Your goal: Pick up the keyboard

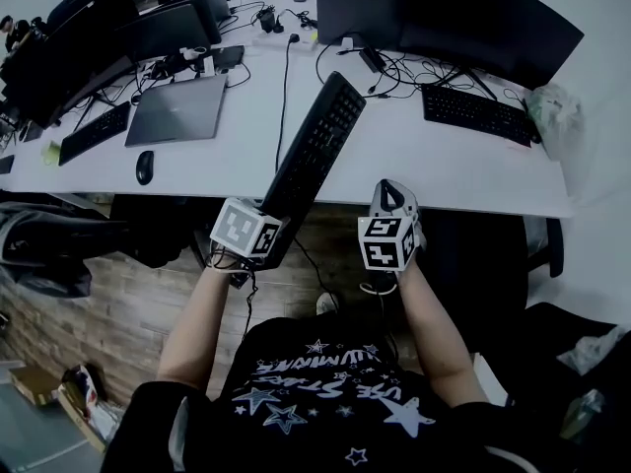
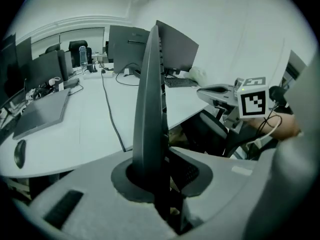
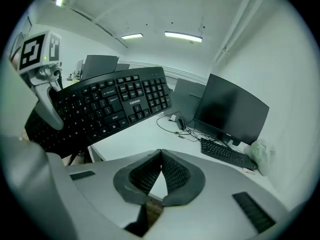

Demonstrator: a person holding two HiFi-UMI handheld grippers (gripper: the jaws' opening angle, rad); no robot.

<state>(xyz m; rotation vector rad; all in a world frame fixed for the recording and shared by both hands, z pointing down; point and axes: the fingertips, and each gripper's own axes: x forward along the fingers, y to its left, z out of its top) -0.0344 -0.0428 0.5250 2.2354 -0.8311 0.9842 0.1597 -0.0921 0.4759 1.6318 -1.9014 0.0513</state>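
A black keyboard (image 1: 317, 151) is lifted off the white desk (image 1: 414, 170) and tilted, its far end over the desk and its near end past the front edge. My left gripper (image 1: 276, 227) is shut on that near end; in the left gripper view the keyboard (image 2: 150, 104) stands edge-on between the jaws of my left gripper (image 2: 159, 181). My right gripper (image 1: 390, 193) hangs to the keyboard's right, apart from it, shut with nothing between its jaws. In the right gripper view the keyboard's keys (image 3: 107, 106) face the camera above the right gripper (image 3: 160, 159).
On the desk lie a closed laptop (image 1: 177, 111), a mouse (image 1: 145, 167), a second keyboard (image 1: 478, 113) at the right, another (image 1: 94, 131) at the left, monitors (image 1: 493, 18), cables and a plastic bag (image 1: 554, 116). A dark chair (image 1: 473, 254) stands under the front edge.
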